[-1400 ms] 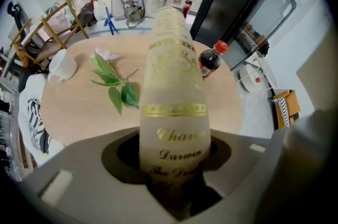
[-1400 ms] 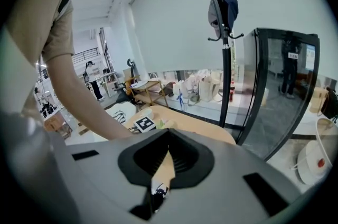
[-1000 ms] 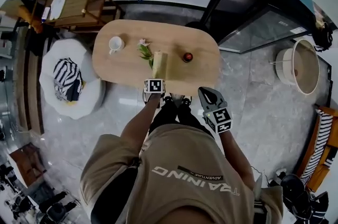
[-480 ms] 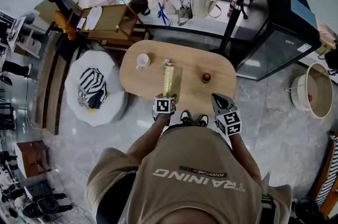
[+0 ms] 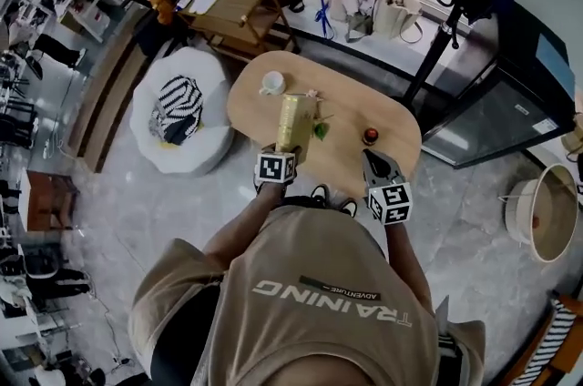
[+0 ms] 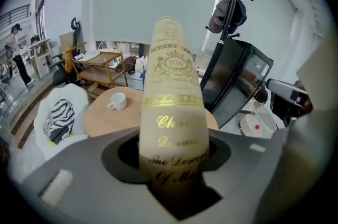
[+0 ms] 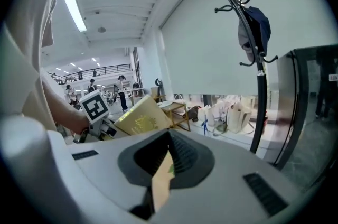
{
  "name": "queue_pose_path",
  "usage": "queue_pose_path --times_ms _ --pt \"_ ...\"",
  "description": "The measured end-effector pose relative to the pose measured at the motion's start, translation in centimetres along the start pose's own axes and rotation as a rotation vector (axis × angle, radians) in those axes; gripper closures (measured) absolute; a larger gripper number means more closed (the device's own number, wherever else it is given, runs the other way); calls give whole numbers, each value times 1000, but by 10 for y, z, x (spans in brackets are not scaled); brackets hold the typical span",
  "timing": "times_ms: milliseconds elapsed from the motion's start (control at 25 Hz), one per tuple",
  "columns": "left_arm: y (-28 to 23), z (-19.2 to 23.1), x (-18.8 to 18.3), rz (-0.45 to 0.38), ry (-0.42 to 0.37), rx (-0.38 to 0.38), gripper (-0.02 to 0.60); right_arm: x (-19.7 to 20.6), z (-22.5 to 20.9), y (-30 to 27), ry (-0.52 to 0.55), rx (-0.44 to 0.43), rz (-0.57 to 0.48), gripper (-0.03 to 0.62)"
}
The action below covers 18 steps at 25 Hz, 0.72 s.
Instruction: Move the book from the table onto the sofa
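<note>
A cream book (image 5: pixel 294 122) with gold lettering is off the oval wooden table (image 5: pixel 255 106), held up over its near edge. My left gripper (image 5: pixel 285 152) is shut on the book's lower end. In the left gripper view the book (image 6: pixel 171 91) stands up out of the jaws of my left gripper (image 6: pixel 173 165). My right gripper (image 5: pixel 375 164) hovers at the table's near right edge, jaws together and holding nothing. From the right gripper view the book (image 7: pixel 141 118) shows tilted at the left, beyond my right gripper (image 7: pixel 163 165). The white round sofa seat (image 5: pixel 178 116) with a striped cushion lies left of the table.
A white cup (image 5: pixel 271 84), a small plant (image 5: pixel 319 127) and a red object (image 5: pixel 370 136) stand on the table. A wooden cart (image 5: pixel 228 6) is behind, a coat stand (image 5: pixel 455 20) and black glass cabinet (image 5: pixel 510 102) to the right. A round basin (image 5: pixel 547 211) sits far right.
The left gripper has risen with the book, which has come up off the table and tilted. The right gripper has shifted slightly. The head view has swung, showing more of the room's left side.
</note>
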<state>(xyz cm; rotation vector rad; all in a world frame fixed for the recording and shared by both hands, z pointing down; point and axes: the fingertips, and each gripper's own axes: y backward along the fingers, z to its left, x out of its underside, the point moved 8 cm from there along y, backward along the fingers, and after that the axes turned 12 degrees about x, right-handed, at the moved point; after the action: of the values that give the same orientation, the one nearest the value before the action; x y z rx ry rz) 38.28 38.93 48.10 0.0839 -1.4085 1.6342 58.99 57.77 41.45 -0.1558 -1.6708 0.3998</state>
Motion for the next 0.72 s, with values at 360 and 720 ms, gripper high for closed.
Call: queue_pose_path --times_ms 360,720 --pt "59 11 23 -128 77 -120 365 -6 36 -31 48 -166 15 591" --pt "127 58 65 -269 217 -212 365 -27 112 -56 154 -298 37 591"
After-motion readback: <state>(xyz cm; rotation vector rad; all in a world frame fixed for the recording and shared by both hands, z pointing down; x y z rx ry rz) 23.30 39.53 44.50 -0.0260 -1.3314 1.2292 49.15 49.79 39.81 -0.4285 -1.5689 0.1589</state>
